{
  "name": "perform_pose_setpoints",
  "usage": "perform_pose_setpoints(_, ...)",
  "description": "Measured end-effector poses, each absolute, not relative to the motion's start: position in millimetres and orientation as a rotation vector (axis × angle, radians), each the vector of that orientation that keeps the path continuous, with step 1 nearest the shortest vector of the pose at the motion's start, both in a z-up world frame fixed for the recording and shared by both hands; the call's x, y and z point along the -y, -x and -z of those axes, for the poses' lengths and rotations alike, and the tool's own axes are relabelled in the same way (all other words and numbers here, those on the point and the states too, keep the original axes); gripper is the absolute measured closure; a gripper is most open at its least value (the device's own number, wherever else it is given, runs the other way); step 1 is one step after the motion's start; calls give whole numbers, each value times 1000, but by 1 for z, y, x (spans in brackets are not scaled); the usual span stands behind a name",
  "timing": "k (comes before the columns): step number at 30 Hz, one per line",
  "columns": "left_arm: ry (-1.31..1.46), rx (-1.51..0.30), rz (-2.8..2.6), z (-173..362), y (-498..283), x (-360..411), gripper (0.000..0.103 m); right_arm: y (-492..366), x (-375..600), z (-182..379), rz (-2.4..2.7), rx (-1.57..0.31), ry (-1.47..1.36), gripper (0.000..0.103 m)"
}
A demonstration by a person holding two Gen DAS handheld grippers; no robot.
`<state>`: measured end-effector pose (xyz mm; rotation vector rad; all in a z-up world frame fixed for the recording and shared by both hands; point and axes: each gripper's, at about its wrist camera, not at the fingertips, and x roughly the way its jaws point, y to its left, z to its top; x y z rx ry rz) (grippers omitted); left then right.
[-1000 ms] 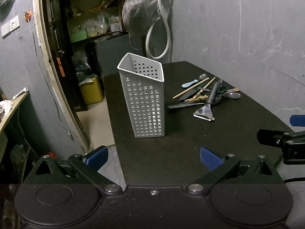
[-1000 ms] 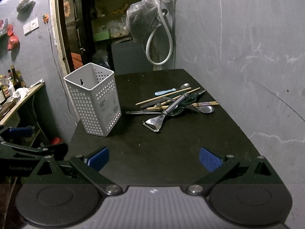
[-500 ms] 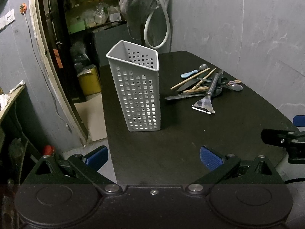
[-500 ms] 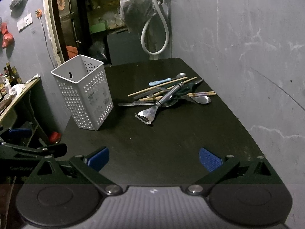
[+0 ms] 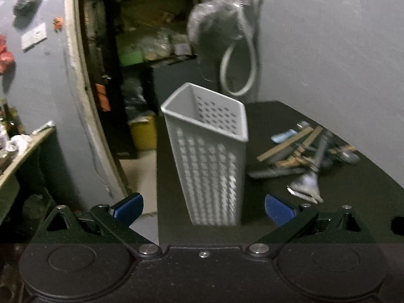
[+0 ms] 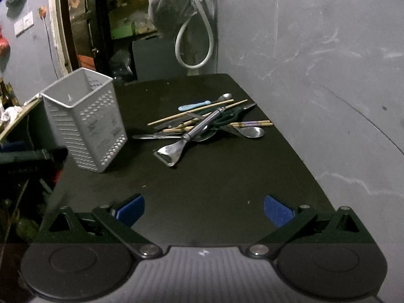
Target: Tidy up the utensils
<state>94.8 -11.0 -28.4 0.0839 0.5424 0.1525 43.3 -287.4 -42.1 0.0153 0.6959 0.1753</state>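
Both claws spread, nothing between the pads: left claw (image 5: 204,208) faces the basket, right claw (image 6: 204,208) faces the utensil heap across bare surface.

Utensil pile (image 6: 207,123) lies mid-surface, well apart from either claw. On top, a metal peeler (image 6: 188,136), handle running back into the heap, blade end nearest the right claw. Under and around it: wooden chopsticks (image 6: 192,112), a steel spoon (image 6: 251,131), a blue-handled piece (image 6: 194,106), something dark green (scissors? cannot tell).

Handling, judged: all light and stiff. Metal likely slick against the pads; chopsticks thin, apt to roll. Pieces cross one another, so lifting a lower one would drag the rest. Peeler first, pinched across its round handle.

Perforated grey basket (image 5: 209,156) stands upright near the surface's left edge, beside the heap; no utensil visible inside. Light plastic, probably tips if knocked.

Black surface (image 6: 202,176); grey wall behind.
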Motion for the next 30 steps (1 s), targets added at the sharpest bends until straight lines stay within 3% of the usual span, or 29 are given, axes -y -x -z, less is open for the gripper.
perform_pose_setpoints(13,-154,-543,-222,34,-188,30,1,-124,305,55,-304,-729,30,0)
perform_pose_setpoints(17,-177,-540,-205,35,-191,28,13,-134,307,62,-307,-748,6,0)
perform_pose_setpoints(22,-176,-525,-146,36,-187,19,16,-140,298,70,-316,-731,19,0)
perform_pose_setpoints(30,-188,-513,-63,37,-177,3,18,-145,262,80,-359,-527,374,0)
